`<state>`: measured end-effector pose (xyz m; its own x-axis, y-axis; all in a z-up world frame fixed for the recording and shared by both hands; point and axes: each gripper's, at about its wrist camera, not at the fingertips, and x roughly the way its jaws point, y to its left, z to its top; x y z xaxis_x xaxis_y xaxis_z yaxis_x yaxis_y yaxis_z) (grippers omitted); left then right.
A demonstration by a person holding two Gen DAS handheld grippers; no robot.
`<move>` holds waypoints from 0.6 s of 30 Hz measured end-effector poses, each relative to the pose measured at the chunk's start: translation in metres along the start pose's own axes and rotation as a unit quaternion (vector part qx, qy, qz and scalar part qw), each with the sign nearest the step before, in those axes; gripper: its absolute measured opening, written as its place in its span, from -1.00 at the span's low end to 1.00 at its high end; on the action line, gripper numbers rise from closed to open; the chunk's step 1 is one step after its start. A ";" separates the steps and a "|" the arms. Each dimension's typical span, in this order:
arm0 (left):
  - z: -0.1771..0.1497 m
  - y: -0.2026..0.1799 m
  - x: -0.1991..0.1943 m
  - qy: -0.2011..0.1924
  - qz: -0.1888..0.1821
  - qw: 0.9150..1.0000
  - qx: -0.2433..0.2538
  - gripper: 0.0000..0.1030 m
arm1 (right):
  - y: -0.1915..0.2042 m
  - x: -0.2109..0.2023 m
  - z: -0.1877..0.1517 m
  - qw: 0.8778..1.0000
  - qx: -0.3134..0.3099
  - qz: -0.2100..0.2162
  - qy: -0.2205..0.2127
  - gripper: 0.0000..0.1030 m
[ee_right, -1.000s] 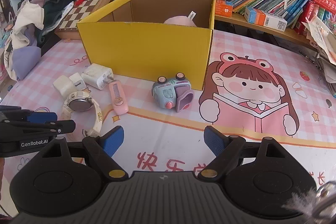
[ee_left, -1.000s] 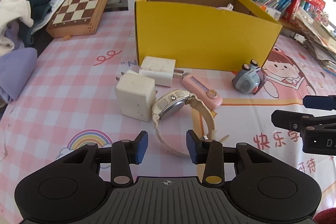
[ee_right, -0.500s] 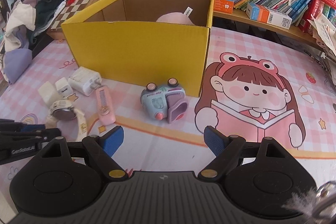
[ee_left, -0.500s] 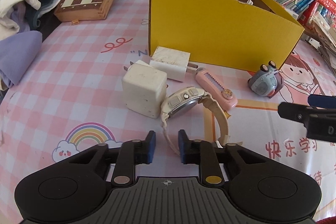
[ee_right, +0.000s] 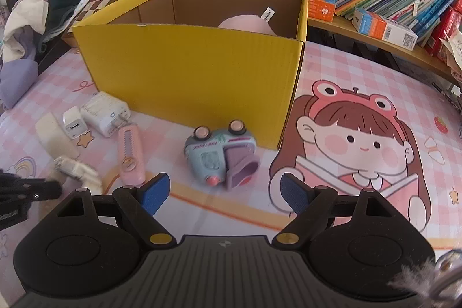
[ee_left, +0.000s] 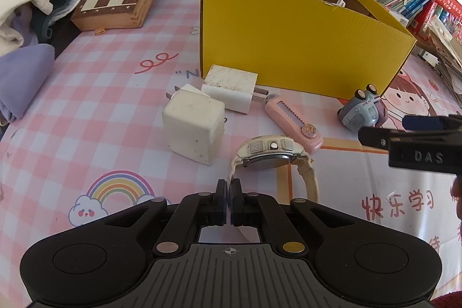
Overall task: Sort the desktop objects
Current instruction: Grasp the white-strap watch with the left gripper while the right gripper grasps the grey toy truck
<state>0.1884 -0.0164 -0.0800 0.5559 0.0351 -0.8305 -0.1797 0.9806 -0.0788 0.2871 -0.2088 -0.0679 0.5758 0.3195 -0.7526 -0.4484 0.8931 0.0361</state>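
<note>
Jaws of "DAS"-marked right gripper (ee_left: pixel 404 132) apart.

Bright, even daylight; soft shadows. Strong fisheye bending at the edges: bookshelves curve, corners go dark. Left wrist view sharp throughout. Right wrist view: cream plastic wristwatch (ee_right: pixel 76 168) at lower left smeared by motion blur; centre crisp.
</note>
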 end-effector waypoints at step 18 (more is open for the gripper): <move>-0.003 0.011 -0.010 0.004 -0.002 1.000 -0.017 -0.98 | 0.004 0.032 0.015 0.999 -0.035 0.000 -0.005 0.37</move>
<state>0.1785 -0.0065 -0.0746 0.5497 0.0290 -0.8348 -0.2047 0.9736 -0.1010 0.3144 -0.1905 -0.0820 0.5830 0.3231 -0.7455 -0.4944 0.8691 -0.0100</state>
